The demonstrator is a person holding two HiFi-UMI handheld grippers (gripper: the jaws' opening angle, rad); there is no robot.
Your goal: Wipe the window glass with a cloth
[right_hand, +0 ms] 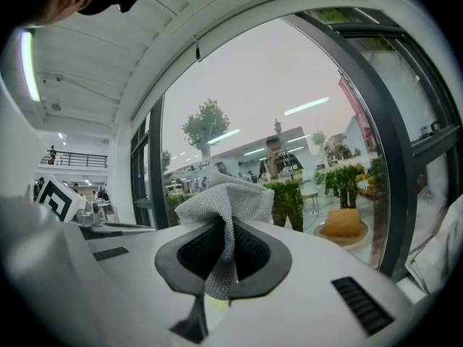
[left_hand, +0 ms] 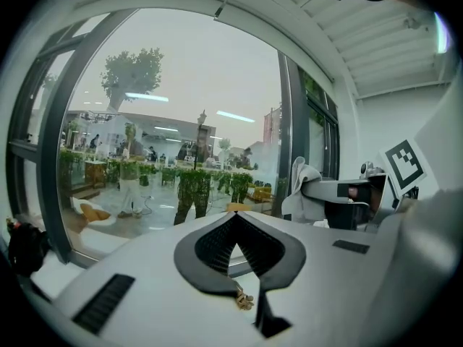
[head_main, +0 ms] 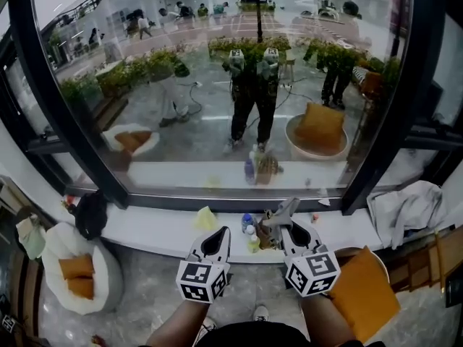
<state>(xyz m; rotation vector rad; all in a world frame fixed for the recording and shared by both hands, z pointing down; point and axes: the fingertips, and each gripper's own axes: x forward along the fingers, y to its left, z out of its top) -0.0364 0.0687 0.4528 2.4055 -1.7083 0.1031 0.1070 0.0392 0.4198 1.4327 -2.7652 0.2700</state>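
Note:
A big pane of window glass (head_main: 217, 85) in a dark frame fills the upper head view and mirrors me and my two grippers. My right gripper (head_main: 288, 220) is shut on a grey cloth (right_hand: 224, 208), which bunches up above its jaws and points at the glass (right_hand: 289, 143). In the head view the cloth (head_main: 282, 212) sticks out over the sill. My left gripper (head_main: 217, 243) is beside it, lower, jaws closed with nothing between them. In the left gripper view the jaws (left_hand: 235, 226) meet at the tip before the glass (left_hand: 181, 114).
A white sill (head_main: 159, 226) runs under the window with a yellow cloth (head_main: 205, 218) and small bottles (head_main: 248, 226) on it. A grey garment (head_main: 405, 210) lies on the sill at right. Beanbag seats with orange cushions (head_main: 79, 277) (head_main: 365, 291) stand on the floor either side.

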